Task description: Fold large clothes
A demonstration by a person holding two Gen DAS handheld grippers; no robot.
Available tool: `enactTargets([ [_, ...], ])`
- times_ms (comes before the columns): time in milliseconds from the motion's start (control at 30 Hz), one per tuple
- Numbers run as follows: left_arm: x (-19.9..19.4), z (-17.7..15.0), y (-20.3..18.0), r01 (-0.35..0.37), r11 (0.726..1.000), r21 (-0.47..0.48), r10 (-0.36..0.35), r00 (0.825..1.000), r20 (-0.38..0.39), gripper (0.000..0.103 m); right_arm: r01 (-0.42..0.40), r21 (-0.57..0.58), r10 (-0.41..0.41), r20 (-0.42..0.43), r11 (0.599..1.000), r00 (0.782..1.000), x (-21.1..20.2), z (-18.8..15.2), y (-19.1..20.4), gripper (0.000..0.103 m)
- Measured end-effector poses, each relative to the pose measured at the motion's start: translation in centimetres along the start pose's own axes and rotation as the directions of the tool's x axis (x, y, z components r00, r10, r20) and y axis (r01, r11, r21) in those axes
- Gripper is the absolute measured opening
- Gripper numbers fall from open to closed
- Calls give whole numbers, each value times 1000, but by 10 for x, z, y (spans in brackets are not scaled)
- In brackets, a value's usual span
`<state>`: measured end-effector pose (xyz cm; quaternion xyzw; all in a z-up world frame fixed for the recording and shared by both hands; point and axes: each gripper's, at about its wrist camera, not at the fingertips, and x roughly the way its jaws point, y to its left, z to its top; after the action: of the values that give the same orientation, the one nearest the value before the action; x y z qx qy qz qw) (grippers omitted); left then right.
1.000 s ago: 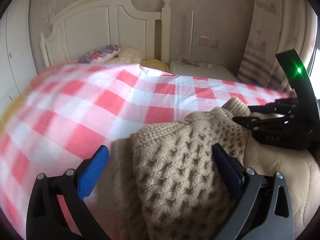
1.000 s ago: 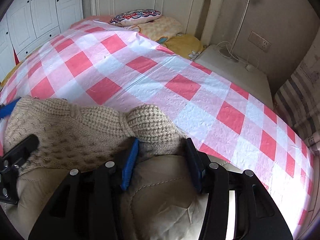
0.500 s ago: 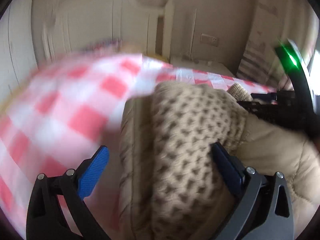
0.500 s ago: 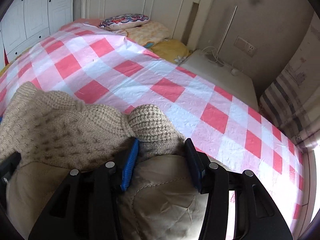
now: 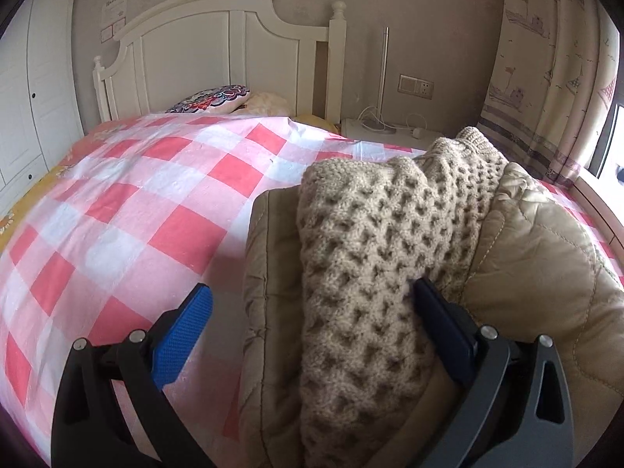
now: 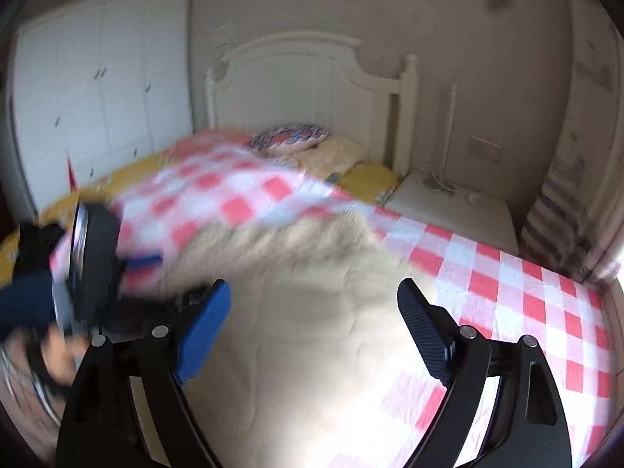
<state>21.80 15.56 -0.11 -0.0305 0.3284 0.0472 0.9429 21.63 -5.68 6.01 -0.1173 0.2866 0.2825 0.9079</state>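
- Knit sweater w/ beige quilted jacket: piled together on bed, near right edge; prob. stacked so both fold as one bundle.
- Sweater: chunky honeycomb knit, soft, bulky. Jacket: smooth, slightly shiny, stitched panels.
- Left gripper: spread wide, straddling sweater fold, no clamp.
- Right gripper: spread wide above blurred jacket, holding nothing.
- Bed cover: pink/white check, thin, crinkly.

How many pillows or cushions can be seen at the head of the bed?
3: a patterned cushion by the headboard, a pale pillow beside it, and a yellow pillow nearest the nightstand. The checked cover may hide more.
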Motion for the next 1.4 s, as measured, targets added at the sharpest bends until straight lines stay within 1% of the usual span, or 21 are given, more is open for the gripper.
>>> enactTargets([
  [33, 0, 0, 0, -7, 1000, -1, 7, 1000, 1, 101, 7, -34, -11, -102, 999, 995, 20, -16, 9, 84],
  [67, 2, 0, -1, -21, 1000, 7, 21, 1000, -1, 101, -30, 23, 33, -106, 999, 994, 34, -32, 6, 86],
  [100, 2, -1, -3, -35, 999, 19, 35, 999, 3, 101, -78, 106, 86, -75, 991, 993, 39, -39, -4, 87],
  [133, 1, -1, -3, -38, 999, 16, 38, 999, 7, 101, -100, 142, 111, -72, 985, 991, 44, -40, -12, 91],
  [233, 0, 1, -6, -52, 998, 25, 52, 999, -3, 101, -122, 151, 138, -104, 981, 985, 53, -33, -22, 98],
  [367, -10, 12, -8, -49, 997, 51, 53, 996, -69, 101, -126, 154, 144, -108, 980, 984, 53, -31, -26, 99],
  [500, -47, 24, -9, -124, 991, 48, 125, 992, -11, 101, -132, 177, 149, -86, 975, 985, 52, -37, -28, 99],
  [533, -50, 25, -7, -134, 990, 32, 135, 991, -14, 101, -134, 179, 150, -83, 975, 985, 52, -37, -28, 99],
  [567, -46, 22, -2, -136, 991, 9, 137, 989, -49, 101, -132, 179, 149, -82, 975, 985, 53, -39, -25, 99],
  [633, -22, 8, 2, -119, 993, 0, 117, 982, -150, 101, -126, 182, 143, -79, 975, 987, 52, -39, -24, 99],
  [667, -16, 2, 4, -100, 995, -12, 97, 982, -165, 101, -120, 180, 136, -78, 976, 988, 52, -39, -22, 99],
  [767, -12, -9, 17, -43, 995, -91, 28, 987, -158, 101, -99, 186, 115, -77, 978, 990, 44, -36, -19, 99],
  [867, -15, -8, 14, -58, 997, -56, 49, 987, -155, 101, -120, 237, 146, -92, 964, 985, 31, -34, -24, 99],
  [1000, -16, -9, 15, -50, 996, -70, 39, 987, -155, 101, -183, 349, 199, -9, 919, 980, -6, -45, -46, 99],
  [1100, -15, -10, 18, -46, 995, -93, 31, 987, -159, 101, -212, 500, 242, 6, 839, 970, -18, -59, -70, 99],
  [1167, -14, -11, 18, -45, 993, -106, 27, 985, -170, 101, -253, 572, 308, 2, 780, 952, -15, -67, -78, 99],
  [1200, -14, -11, 18, -45, 993, -109, 25, 985, -173, 101, -282, 597, 356, -7, 751, 934, -10, -72, -79, 99],
  [1233, -14, -11, 19, -45, 993, -111, 25, 984, -174, 101, -289, 605, 385, -33, 742, 922, -4, -75, -76, 99],
  [1300, -14, -11, 19, -41, 992, -119, 20, 985, -173, 101, -269, 593, 404, -104, 759, 909, 8, -77, -66, 99],
  [1367, -14, -12, 21, -30, 991, -127, 7, 984, -177, 101, -327, 608, 463, -76, 723, 883, 15, -78, -59, 99],
  [1400, -13, -12, 23, -24, 991, -132, 0, 984, -179, 101, -326, 613, 471, -86, 720, 878, 19, -78, -57, 99],
])
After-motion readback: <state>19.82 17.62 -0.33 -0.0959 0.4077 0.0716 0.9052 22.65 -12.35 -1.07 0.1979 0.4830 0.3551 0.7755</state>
